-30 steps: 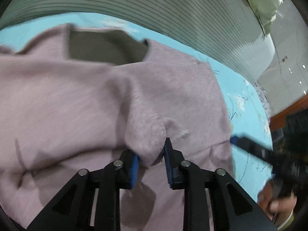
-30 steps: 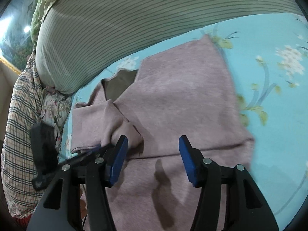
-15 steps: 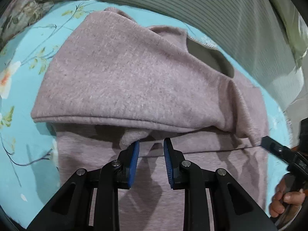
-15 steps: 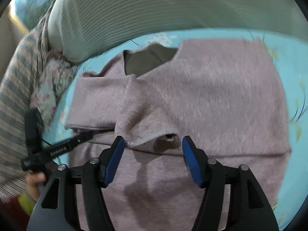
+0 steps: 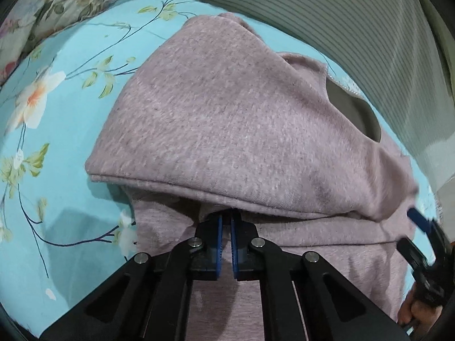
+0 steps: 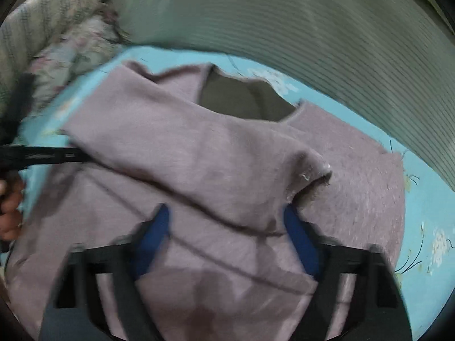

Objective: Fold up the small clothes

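on the floral sheet (image 5: 65, 130), the left gripper (image 5: 226, 224) pinches the sweater (image 5: 241, 130) fold (right gripper (image 6: 227, 227) jaws wide).

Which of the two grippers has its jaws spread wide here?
The right gripper, blue pads far apart over the pink sweater. The left gripper is nearly closed at the folded edge.

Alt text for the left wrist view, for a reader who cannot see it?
The left gripper, jaws nearly shut, sits at the folded edge of a mauve sweater spread on a turquoise floral bedsheet. The right gripper enters at the right; a striped grey cushion lies behind.
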